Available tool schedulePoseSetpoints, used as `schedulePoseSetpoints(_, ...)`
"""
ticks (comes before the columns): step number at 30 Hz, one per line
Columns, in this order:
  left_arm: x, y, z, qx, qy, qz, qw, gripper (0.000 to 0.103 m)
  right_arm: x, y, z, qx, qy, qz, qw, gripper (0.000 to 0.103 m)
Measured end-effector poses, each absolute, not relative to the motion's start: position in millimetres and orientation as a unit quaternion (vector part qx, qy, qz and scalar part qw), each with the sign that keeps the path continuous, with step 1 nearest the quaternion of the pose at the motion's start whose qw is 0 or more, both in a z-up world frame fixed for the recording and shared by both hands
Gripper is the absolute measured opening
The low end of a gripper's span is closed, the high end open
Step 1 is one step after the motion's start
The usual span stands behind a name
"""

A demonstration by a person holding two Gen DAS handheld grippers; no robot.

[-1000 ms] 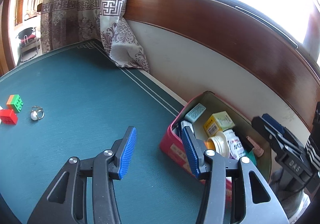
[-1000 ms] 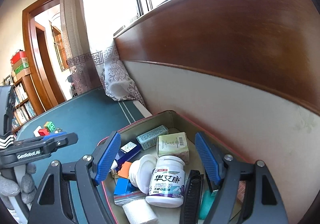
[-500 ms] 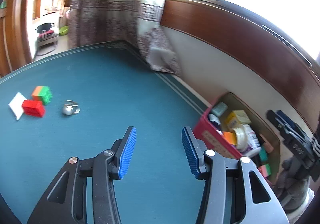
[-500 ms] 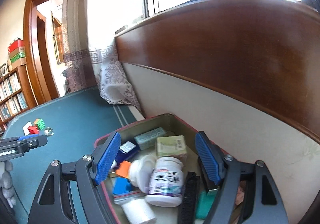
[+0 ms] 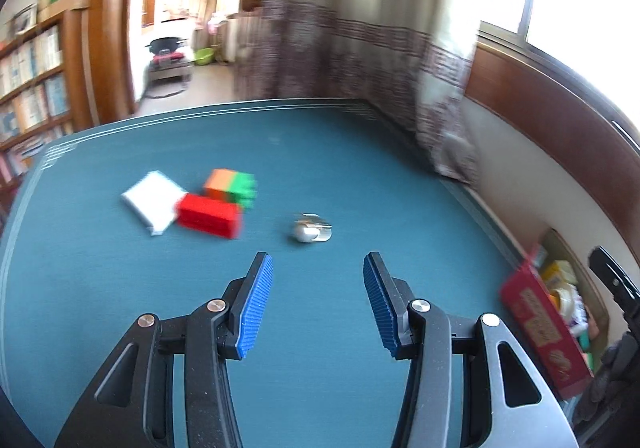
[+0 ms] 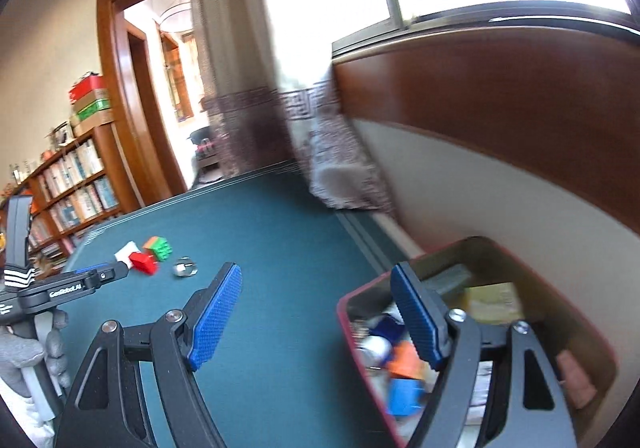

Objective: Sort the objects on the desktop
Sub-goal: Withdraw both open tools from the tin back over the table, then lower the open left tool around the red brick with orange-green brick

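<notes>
On the green table mat lie a red brick [image 5: 209,217], an orange-and-green brick [image 5: 231,185], a white packet [image 5: 154,201] and a small silver ring-like object [image 5: 310,231]. My left gripper [image 5: 318,298] hovers open and empty, just short of the silver object. The same loose items show far left in the right wrist view: red brick [image 6: 143,262], green brick [image 6: 159,246], silver object [image 6: 185,268]. My right gripper [image 6: 316,318] is open and empty, its right finger over the red box [image 6: 516,254] full of sorted items. The left gripper [image 6: 86,280] shows there too.
The red box [image 5: 538,322] stands at the table's right edge by the wall. A patterned curtain [image 5: 448,152] hangs onto the far right of the table. A bookshelf [image 6: 74,188] and a doorway lie beyond the table. A gloved hand [image 6: 28,360] holds the left gripper.
Both views have swung left, away from the box toward the loose items. The bricks and silver object now sit ahead of my left gripper. My right gripper has moved off the box's middle to its left rim.
</notes>
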State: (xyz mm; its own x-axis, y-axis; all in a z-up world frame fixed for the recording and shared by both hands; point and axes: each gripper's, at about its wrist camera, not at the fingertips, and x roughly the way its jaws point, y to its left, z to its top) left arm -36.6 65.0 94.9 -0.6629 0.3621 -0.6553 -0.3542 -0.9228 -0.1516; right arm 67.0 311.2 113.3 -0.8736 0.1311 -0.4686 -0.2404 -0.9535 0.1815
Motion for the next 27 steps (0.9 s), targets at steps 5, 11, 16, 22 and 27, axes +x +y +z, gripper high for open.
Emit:
schedulePoseSetpoints(5, -58, 27, 88, -0.367, -0.014, 0.919, 0.145, 0.051, 42, 284, 110, -0.243, 0.111, 0.962, 0.061, 0.08)
schedulePoseSetpoints(11, -85, 1, 74, -0.382, -0.02, 0.917, 0.112, 0.051, 15, 260, 104, -0.258, 0.11, 0.96, 0.029, 0.08)
schedulePoseSetpoints(16, -101, -7, 66, -0.391, -0.027, 0.915, 0.099, 0.051, 3, 248, 98, -0.268, 0.112, 0.957, 0.013, 0.08)
schedulePoseSetpoints(22, -119, 5, 59, -0.39, -0.04, 0.914, 0.105, 0.051, -14, 241, 89, -0.283, 0.114, 0.952, 0.0, 0.08)
schedulePoseSetpoints(27, -135, 16, 54, -0.394, -0.056, 0.912, 0.097, 0.051, -25, 240, 82, -0.293, 0.116, 0.949, -0.005, 0.08)
